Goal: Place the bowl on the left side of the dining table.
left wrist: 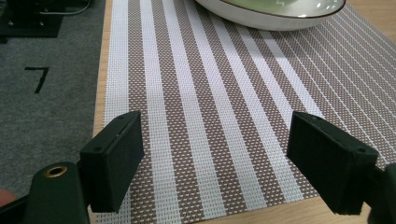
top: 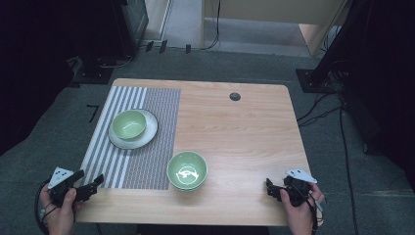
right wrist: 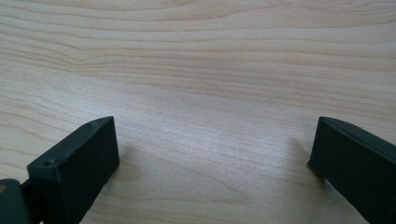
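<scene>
Evidently nothing had been picked up: both tools rested at the near edge of the wooden table [top: 244, 122], one at each corner, well apart from the crockery. The left gripper [top: 93, 183] sat at the near-left corner of the striped placemat [top: 132, 137], its jaws spread wide and holding nothing, and its own view looked along the brown and white weave [left wrist: 210, 116] toward the rim of the grey plate [left wrist: 261, 18]. The right gripper [top: 270, 188] lay on bare wood at the near right, jaws likewise wide and empty, with only grain [right wrist: 210, 93] between them. A green bowl [top: 129, 124] stood nested on the grey plate [top: 149, 132] at the far part of the mat, as a set place would have it. A second green bowl [top: 187, 170] stood alone, straddling the mat's near-right corner and the bare table, roughly between the two grippers and nearest to them. Its loose position suggested it was the piece to be handled, probably by either gripper closing on its rim.
</scene>
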### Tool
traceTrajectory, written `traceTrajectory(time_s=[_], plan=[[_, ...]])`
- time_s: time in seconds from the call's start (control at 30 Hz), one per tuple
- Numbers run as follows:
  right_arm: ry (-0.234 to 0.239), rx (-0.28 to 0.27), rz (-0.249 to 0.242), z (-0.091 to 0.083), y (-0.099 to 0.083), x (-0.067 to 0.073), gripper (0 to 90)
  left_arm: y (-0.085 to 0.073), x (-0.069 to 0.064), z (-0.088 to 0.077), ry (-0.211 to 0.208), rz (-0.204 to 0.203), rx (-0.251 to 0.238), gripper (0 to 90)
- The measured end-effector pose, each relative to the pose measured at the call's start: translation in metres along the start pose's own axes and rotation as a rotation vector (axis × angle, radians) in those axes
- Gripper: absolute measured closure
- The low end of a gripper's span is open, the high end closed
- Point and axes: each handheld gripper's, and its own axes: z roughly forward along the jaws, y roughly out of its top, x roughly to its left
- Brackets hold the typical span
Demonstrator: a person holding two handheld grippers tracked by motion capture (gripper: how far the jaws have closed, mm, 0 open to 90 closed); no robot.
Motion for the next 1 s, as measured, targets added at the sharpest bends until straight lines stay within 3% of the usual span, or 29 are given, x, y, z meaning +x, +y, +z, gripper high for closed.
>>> traceTrajectory(time_s=[0.23, 0.47, 0.63, 0.77, 1.0], plan=[[0.0, 0.0, 0.0, 0.0, 0.0, 0.0, 0.9, -0.001, -0.002, 0.003, -0.002, 0.024, 0.035, 18.3], [0.0, 0.0, 0.0, 0.0, 0.0, 0.0, 0.9, 0.0, -0.006, 0.006, 0.027, 0.063, 0.074, 18.4], [0.0, 0.0, 0.0, 0.0, 0.0, 0.0, 0.9, 0.0, -0.008, 0.007, 0.036, 0.054, 0.075, 18.3], [0.0, 0.0, 0.0, 0.0, 0.0, 0.0, 0.9, 0.0, -0.015, 0.01, 0.088, 0.114, 0.099, 18.3], [-0.003, 0.0, 0.004, 0.0, 0.0, 0.0, 0.9, 0.0, -0.015, 0.01, 0.089, 0.112, 0.099, 18.1]])
